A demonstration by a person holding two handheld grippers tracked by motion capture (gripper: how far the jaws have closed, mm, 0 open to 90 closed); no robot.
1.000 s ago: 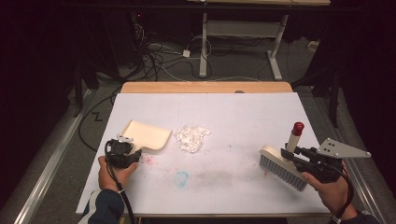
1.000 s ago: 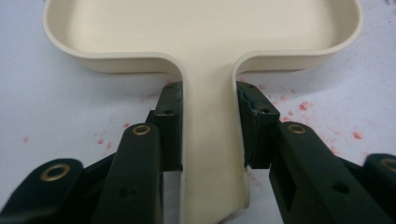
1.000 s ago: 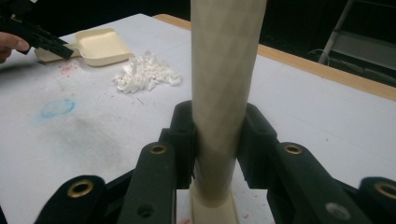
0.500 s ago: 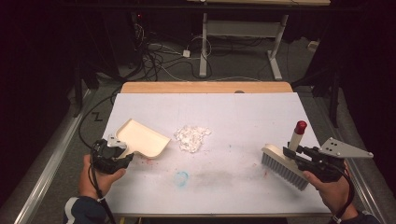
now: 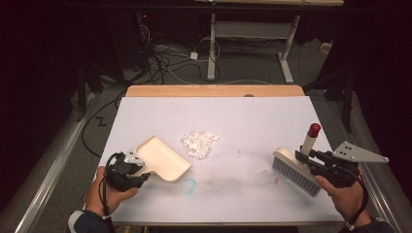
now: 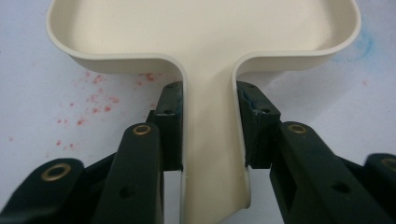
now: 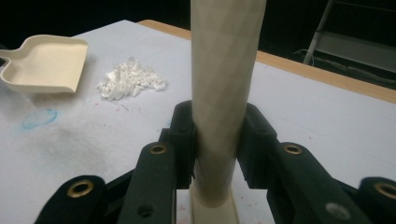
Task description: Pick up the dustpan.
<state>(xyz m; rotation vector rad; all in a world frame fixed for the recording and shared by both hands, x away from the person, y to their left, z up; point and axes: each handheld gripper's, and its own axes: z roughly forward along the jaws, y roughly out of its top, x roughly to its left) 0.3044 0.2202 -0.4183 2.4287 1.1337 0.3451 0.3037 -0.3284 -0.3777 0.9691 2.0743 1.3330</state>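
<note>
On my left I have the left gripper (image 5: 141, 175) at the near left of the bench (image 5: 252, 116), its jaws clamped on the handle of the cream dustpan (image 5: 163, 158). In the left gripper view the dustpan (image 6: 201, 42) handle runs straight up between the two black jaws, both pads pressed against its sides, and the pan widens out beyond them. From the high view the pan sits with its open mouth towards the far right, facing the pile of white shreds (image 5: 199, 142), which lies near it but apart, around the middle of the bench.

On my right I have the right gripper (image 5: 311, 162) at the near right, with the grey plate riding on top. Its jaws are clamped on the pale handle of the brush (image 5: 296, 171); in the right gripper view the brush (image 7: 224, 84) handle stands upright between the jaws, gripped on both sides. The high view shows the handle ending in a red cap and the grey bristles pointing down towards the bench; I cannot tell whether they touch it.

A faint blue ring (image 5: 190, 183) is marked on the white surface just near of the dustpan, with a grey smudge to its right. Small red specks (image 6: 93, 98) dot the surface beside the left jaws. The shreds (image 7: 130, 79) and the dustpan (image 7: 46, 63) also appear far left in the right gripper view.
</note>
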